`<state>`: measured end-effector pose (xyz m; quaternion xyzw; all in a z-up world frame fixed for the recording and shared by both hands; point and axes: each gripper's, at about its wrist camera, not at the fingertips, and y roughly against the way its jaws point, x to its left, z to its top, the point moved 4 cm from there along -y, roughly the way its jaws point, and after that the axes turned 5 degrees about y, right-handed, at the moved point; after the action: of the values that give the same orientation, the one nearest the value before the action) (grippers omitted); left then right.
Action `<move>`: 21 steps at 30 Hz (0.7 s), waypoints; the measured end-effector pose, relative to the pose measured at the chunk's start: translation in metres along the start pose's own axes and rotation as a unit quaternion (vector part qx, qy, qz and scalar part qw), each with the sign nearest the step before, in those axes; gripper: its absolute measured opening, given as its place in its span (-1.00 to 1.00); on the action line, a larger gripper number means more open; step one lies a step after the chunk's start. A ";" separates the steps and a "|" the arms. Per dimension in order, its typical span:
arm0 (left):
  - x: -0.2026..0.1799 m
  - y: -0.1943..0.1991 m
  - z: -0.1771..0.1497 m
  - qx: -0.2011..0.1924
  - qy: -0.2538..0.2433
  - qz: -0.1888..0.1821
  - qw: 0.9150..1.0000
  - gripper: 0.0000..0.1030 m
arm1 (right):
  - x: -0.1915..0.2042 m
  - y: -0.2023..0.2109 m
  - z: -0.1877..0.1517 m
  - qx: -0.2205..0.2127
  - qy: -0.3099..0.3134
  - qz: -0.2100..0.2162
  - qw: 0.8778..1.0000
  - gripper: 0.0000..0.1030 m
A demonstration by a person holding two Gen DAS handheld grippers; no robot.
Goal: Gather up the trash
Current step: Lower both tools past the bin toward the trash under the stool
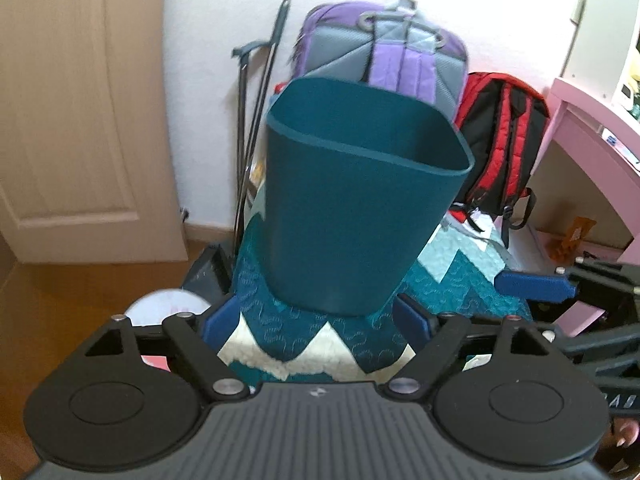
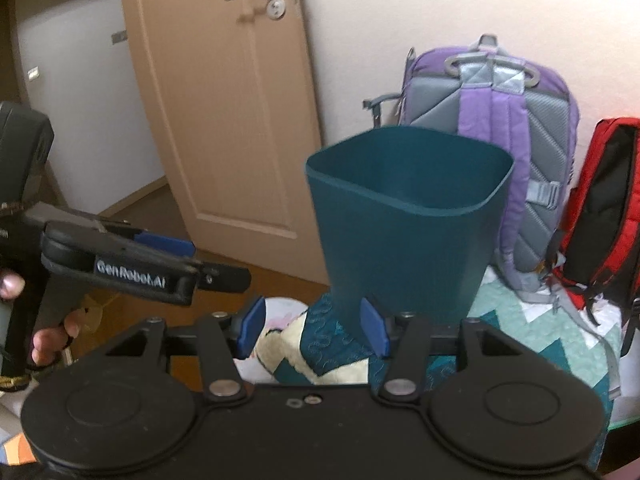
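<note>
Likely light, stiff plastic: teal bin (image 1: 352, 200) at 12 o'clock on quilt (image 1: 304, 336); pinch rim wall. Left gripper (image 1: 318, 322), right gripper (image 2: 314, 326) both apart, empty.

A bin (image 1: 360, 200) stands upright on a quilt (image 1: 304, 332), just ahead of both grippers. Behind it, against the wall, a backpack (image 1: 384, 52) leans, with a second backpack (image 1: 500, 140) to its right. A door (image 2: 224, 112) lies to the left. A desk (image 1: 592, 128) stands at the far right. The left gripper (image 1: 320, 320) sits left of the right gripper (image 2: 314, 328).
</note>
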<state>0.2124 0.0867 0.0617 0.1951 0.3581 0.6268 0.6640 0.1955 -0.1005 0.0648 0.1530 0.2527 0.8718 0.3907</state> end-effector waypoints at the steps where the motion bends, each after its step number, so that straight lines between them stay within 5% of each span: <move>1: 0.005 -0.004 -0.005 0.004 0.005 0.001 1.000 0.63 | 0.002 -0.006 -0.006 0.006 0.001 0.002 1.000 0.03; 11: 0.061 -0.063 -0.052 0.043 0.045 0.023 0.998 0.64 | 0.017 -0.080 -0.070 0.076 -0.013 0.039 0.996 0.04; 21: 0.124 -0.156 -0.114 0.122 0.083 0.046 0.988 0.63 | 0.023 -0.175 -0.154 0.161 -0.039 0.059 0.984 0.04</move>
<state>0.2326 0.1643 -0.1535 0.2382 0.4767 0.6220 0.5737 0.2149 -0.0337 -0.1583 0.2623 0.3652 0.8347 0.3179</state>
